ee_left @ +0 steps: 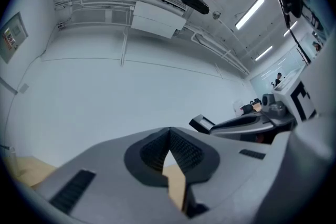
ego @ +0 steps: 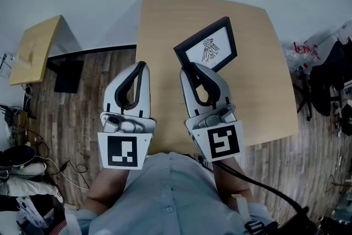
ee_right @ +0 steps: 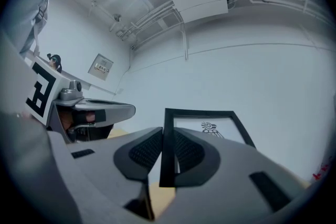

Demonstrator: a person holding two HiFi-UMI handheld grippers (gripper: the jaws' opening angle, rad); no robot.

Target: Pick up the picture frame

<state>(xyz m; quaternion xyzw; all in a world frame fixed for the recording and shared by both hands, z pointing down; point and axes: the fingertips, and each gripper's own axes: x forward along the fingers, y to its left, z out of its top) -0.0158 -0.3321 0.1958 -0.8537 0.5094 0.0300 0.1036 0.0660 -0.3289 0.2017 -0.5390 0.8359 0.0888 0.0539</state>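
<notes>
A black picture frame [ego: 209,47] with a white print of a bird-like figure hangs tilted over the wooden table [ego: 264,91]. My right gripper [ego: 190,70] is shut on the frame's left edge. In the right gripper view the black edge [ee_right: 167,144] runs upright between the two pads, and the print [ee_right: 210,127] shows beyond them against the white wall. My left gripper [ego: 141,66] is held beside the right one at the table's left edge. Its jaws are shut with nothing between them [ee_left: 169,150].
A smaller wooden table [ego: 33,49] stands at the left with a black object [ego: 69,74] beside it. Dark bags and clutter [ego: 330,80] lie to the right of the table. Cables and gear [ego: 22,162] cover the floor at lower left.
</notes>
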